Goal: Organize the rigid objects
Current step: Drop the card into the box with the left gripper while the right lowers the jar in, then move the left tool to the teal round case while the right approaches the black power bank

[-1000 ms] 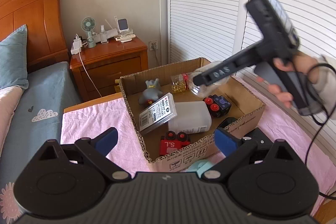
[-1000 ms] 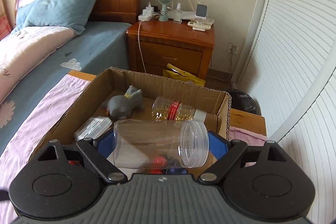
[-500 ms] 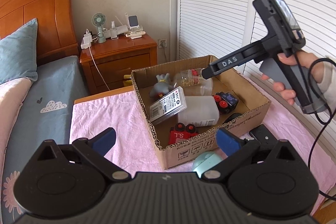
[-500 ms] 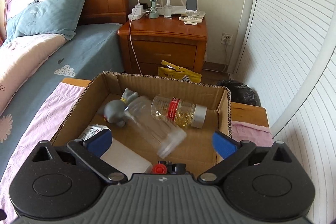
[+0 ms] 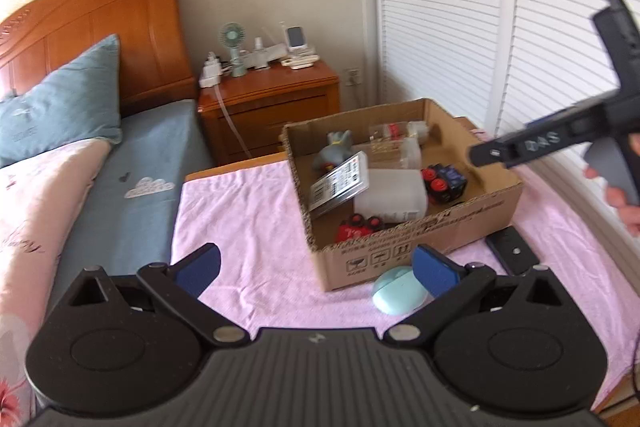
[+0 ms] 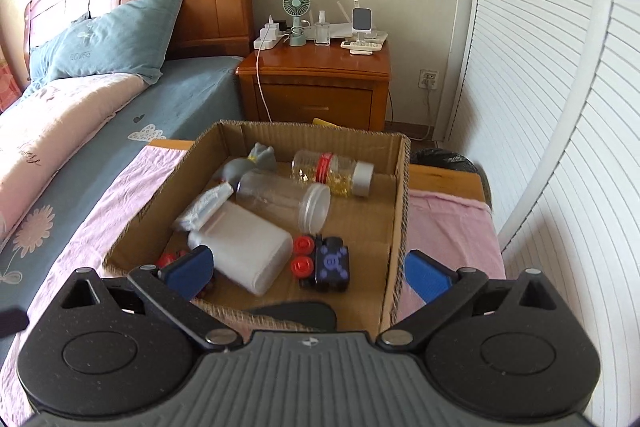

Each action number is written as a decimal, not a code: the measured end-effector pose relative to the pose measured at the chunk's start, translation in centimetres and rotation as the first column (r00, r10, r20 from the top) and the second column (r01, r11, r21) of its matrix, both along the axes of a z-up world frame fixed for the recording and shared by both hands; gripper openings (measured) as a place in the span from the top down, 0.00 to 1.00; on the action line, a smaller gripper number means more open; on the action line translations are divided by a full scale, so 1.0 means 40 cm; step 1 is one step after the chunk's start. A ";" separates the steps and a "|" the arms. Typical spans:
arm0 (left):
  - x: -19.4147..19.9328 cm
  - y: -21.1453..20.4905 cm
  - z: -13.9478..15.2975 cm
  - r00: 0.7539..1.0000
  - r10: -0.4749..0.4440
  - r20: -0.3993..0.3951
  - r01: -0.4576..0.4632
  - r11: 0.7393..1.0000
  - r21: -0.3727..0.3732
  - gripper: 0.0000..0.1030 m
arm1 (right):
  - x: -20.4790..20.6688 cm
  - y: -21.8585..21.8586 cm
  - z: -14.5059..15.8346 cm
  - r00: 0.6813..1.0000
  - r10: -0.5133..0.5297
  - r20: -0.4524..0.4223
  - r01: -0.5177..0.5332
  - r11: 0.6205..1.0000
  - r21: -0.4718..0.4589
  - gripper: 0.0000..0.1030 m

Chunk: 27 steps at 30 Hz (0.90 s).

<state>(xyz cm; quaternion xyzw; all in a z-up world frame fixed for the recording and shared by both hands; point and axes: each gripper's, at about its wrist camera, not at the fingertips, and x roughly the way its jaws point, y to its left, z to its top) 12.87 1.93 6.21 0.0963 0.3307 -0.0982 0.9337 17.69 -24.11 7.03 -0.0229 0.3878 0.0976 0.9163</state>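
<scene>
Cardboard box on a pink cloth spread over the table, open at the top. Inside, toward the far wall: clear empty jar on its side, mouth to the right, touching a grey toy figure behind it and resting against a white plastic bottle. Just beyond, a clear bottle with yellow capsules, red band, grey cap, also lying down. Flat packet leaning over the white bottle's left side. Dark blue toy car with red wheels near the box's middle; a red toy by the near wall.

Outside the box, on the cloth: mint-green case just beside the front wall, black flat object near the right corner.

Left claw spread wide, gripping nothing, low over the cloth before the box. Right claw likewise released and empty, above the box's near edge, blue pads well apart. From the left wrist view, right claw up and to the right of the box, clear of its contents.
</scene>
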 end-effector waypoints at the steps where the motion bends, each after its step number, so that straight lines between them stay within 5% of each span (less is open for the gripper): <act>1: -0.009 -0.001 -0.009 1.000 0.020 -0.002 -0.020 1.000 0.003 0.01 | -0.018 -0.007 -0.007 1.000 -0.004 0.000 0.004 1.000 -0.003 0.00; 16: -0.048 -0.018 -0.159 0.987 0.133 -0.087 -0.140 0.987 -0.082 0.01 | -0.120 -0.053 -0.252 0.993 -0.060 -0.104 0.058 0.998 -0.017 0.00; 27: -0.035 0.002 -0.196 0.980 0.163 -0.113 -0.173 0.981 -0.083 0.01 | -0.147 -0.013 -0.304 0.993 0.014 -0.121 -0.014 1.000 0.006 0.00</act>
